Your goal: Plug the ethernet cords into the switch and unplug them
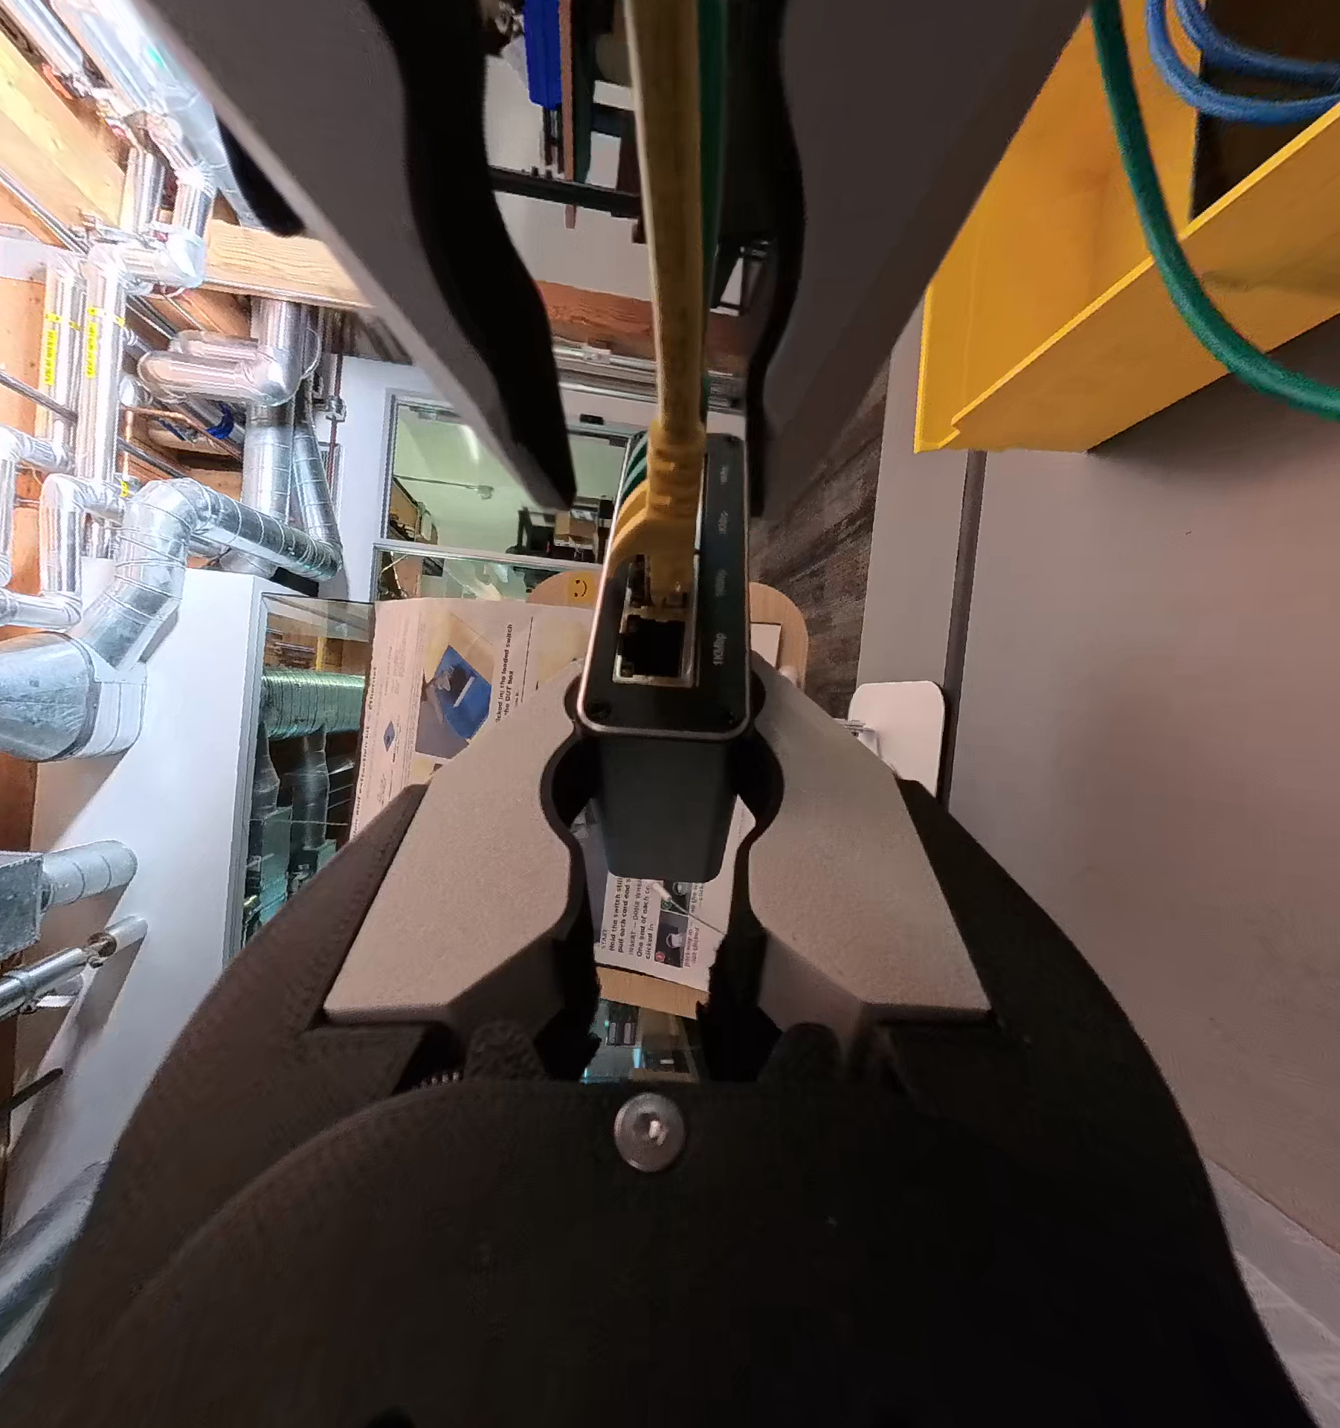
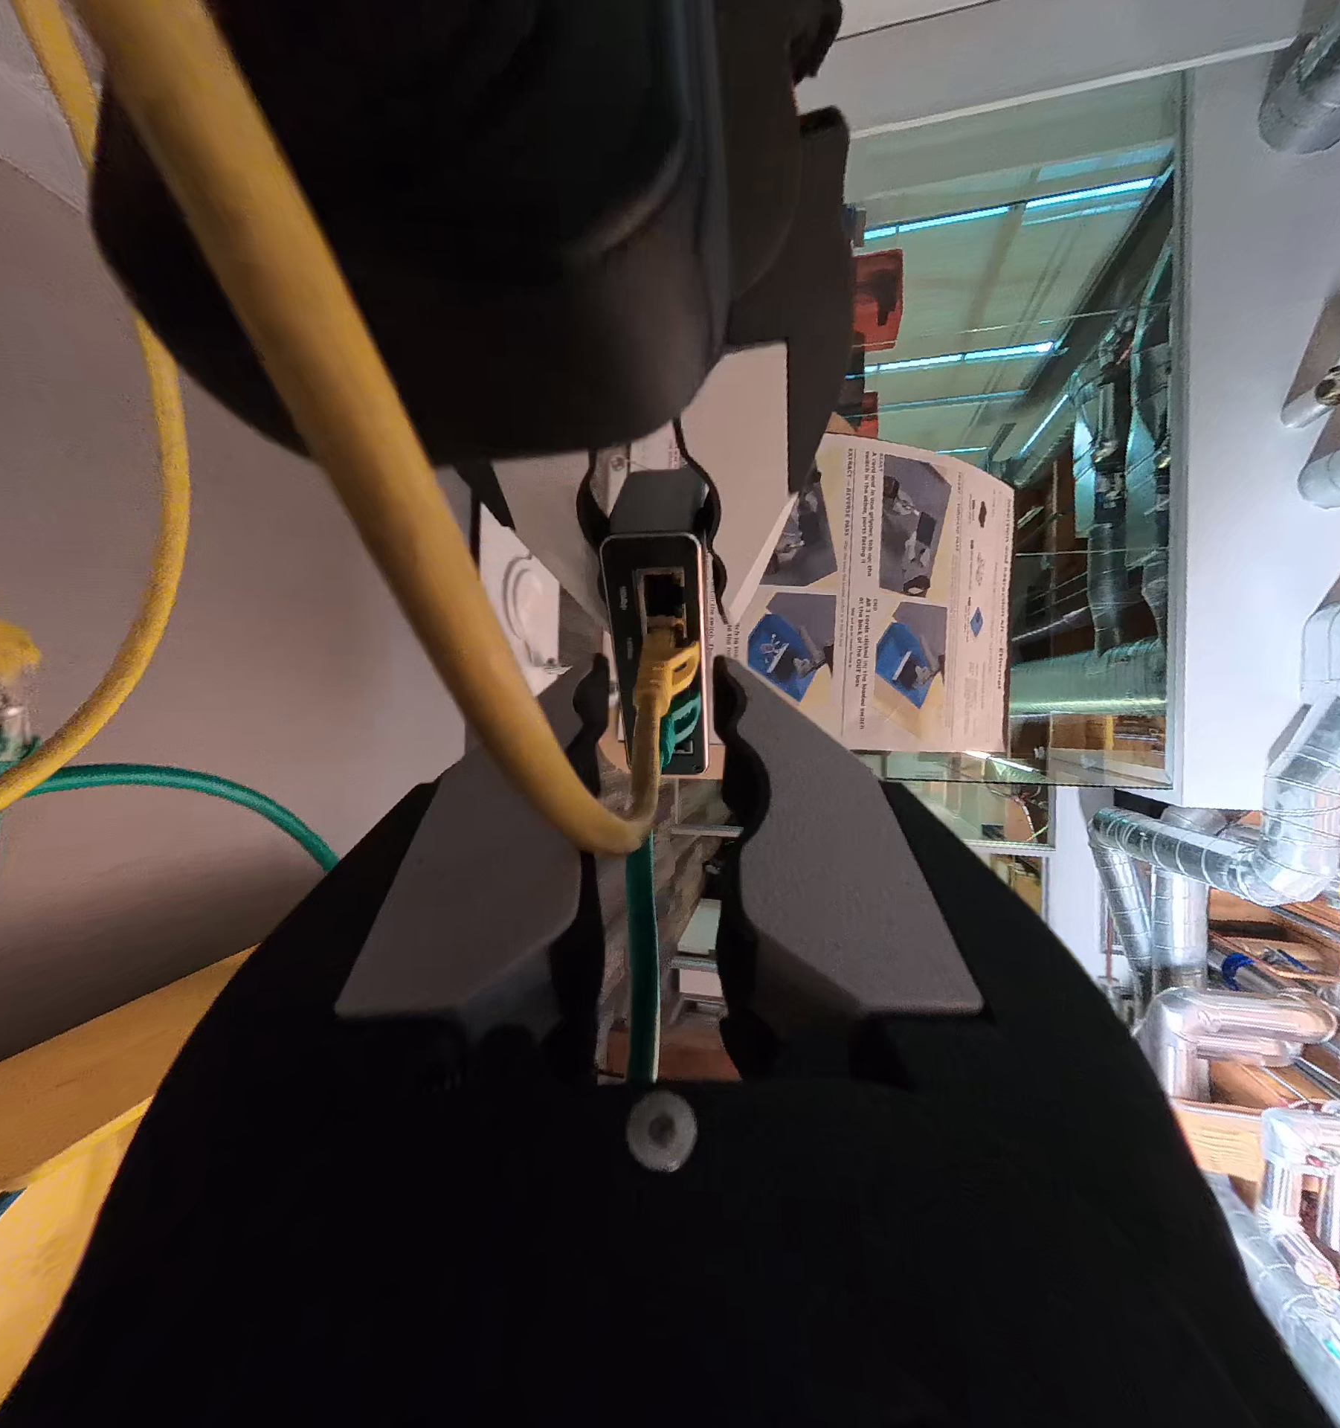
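Left wrist view: my left gripper [image 1: 663, 773] fingers pinch the switch [image 1: 671, 657], a small rigid black box, by its end. My right gripper [image 2: 659, 719] fingers stand narrowly apart around the yellow cord [image 2: 655, 680]; its stiff boot looks best to grip, not the floppy cable.

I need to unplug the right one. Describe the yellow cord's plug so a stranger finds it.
Find the black switch clamped in the left gripper. On its port face, the yellow plug sits beside the one empty port; its neighbour on the other side is green.
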Motion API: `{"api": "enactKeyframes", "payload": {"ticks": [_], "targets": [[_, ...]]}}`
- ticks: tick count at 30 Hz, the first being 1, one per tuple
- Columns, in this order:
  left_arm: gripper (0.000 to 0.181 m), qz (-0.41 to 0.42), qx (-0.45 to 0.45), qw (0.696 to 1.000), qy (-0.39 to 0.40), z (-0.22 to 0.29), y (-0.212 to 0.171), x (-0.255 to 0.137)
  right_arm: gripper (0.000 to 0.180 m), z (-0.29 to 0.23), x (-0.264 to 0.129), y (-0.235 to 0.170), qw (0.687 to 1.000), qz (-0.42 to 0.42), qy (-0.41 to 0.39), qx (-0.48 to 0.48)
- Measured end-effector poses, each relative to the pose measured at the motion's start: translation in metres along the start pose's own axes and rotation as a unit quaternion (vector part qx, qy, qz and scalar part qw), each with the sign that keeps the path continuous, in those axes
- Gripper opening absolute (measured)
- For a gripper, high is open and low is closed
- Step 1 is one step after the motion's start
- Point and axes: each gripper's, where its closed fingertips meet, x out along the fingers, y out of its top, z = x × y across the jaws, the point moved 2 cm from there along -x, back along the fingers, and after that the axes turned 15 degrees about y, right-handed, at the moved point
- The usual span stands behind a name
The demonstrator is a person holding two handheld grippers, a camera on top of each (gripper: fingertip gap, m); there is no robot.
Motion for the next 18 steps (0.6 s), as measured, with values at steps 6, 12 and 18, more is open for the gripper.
{"api": "enactKeyframes", "payload": {"ticks": [6, 12, 18], "targets": [[0.032, 0.005, -0.006, 1.000, -0.006, -0.002, 0.005, -0.005, 0.026, 0.002, -0.006, 0.003, 1.000, 0.027, -0.006, -0.003], [0.032, 0.010, -0.006, 1.000, -0.019, -0.001, 0.014, -0.010, 0.022, -0.002, -0.004, -0.001, 1.000, 0.022, -0.003, -0.022], [0.032, 0.005, 0.002, 1.000, -0.010, -0.002, 0.014, -0.010, 0.016, -0.002, -0.003, 0.000, 0.999, 0.012, -0.006, -0.029]]}}
